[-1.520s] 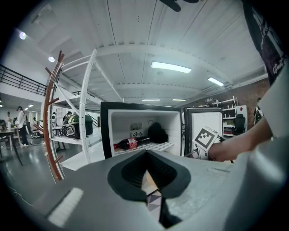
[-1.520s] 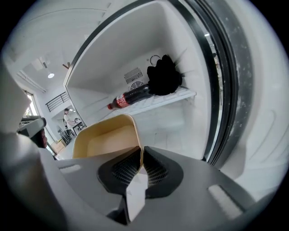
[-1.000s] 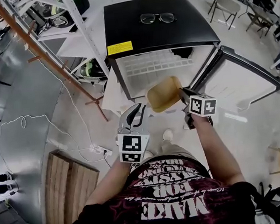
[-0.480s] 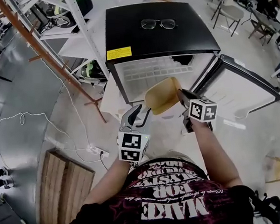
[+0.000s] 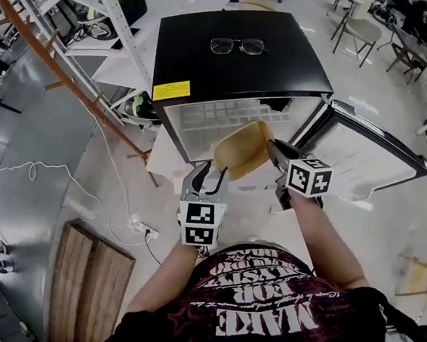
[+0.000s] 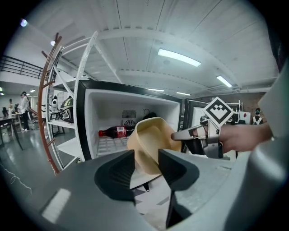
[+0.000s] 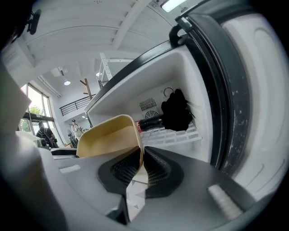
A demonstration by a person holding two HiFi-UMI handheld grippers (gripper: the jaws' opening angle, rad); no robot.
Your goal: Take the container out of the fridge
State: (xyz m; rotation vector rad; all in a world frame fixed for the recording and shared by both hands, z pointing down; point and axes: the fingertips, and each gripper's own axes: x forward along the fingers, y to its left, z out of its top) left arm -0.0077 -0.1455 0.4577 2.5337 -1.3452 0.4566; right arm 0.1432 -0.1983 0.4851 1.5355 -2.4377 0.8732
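A tan plastic container (image 5: pixel 243 150) hangs tilted in front of the open black mini fridge (image 5: pixel 233 66). My right gripper (image 5: pixel 276 152) is shut on its right rim; in the right gripper view the thin wall of the container (image 7: pixel 108 135) is pinched between the pads of my right gripper (image 7: pixel 141 164). My left gripper (image 5: pixel 208 178) stands open just below the container's left corner. In the left gripper view the container (image 6: pixel 151 140) shows beyond the gap of my left gripper (image 6: pixel 146 164), with no pad pressing on it. The right gripper's fingers (image 6: pixel 183 134) reach in from the right there.
A cola bottle (image 6: pixel 115 132) lies on the fridge shelf, with a black object (image 7: pixel 176 110) near it. Glasses (image 5: pixel 238 46) rest on the fridge top. The fridge door (image 5: pixel 371 150) stands open at right. Metal shelving (image 5: pixel 108 33), a wooden pole (image 5: pixel 59 76) and a pallet (image 5: pixel 90 293) stand at left.
The right gripper has lifted the container a little in front of the fridge opening. The left gripper has drawn closer to the container's lower left side.
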